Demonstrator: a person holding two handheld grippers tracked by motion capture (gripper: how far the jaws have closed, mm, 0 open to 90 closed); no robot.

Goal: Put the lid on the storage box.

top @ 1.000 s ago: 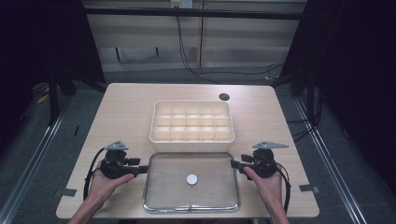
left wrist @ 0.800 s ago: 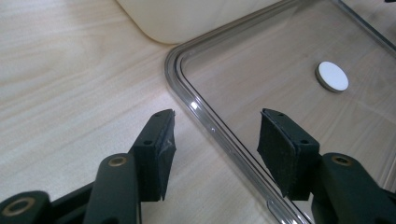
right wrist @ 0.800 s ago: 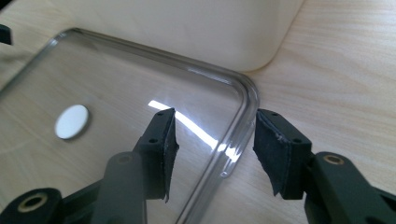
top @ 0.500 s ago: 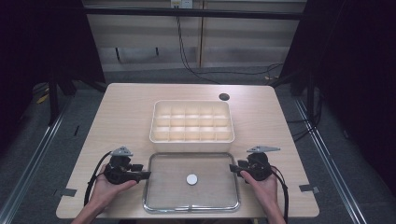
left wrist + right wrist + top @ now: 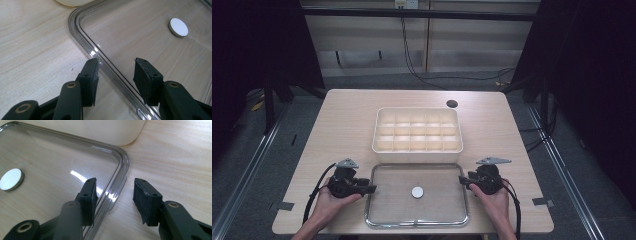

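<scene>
Nearest, both grippers, left (image 5: 371,189) and right (image 5: 462,181), gape astride opposite rims of the clear lid (image 5: 387,210), presumably to lift it level. Lid lies flat; compartment box (image 5: 417,149) just beyond.

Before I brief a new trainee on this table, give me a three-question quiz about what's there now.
1. True or false: both grippers are open.
2. The left gripper straddles: A) the clear lid's rim, B) the divided box, C) the white disc.
3. The white disc lies on the clear ____.

Key: 1 true; 2 A; 3 lid. The right gripper straddles the opposite rim.
</scene>
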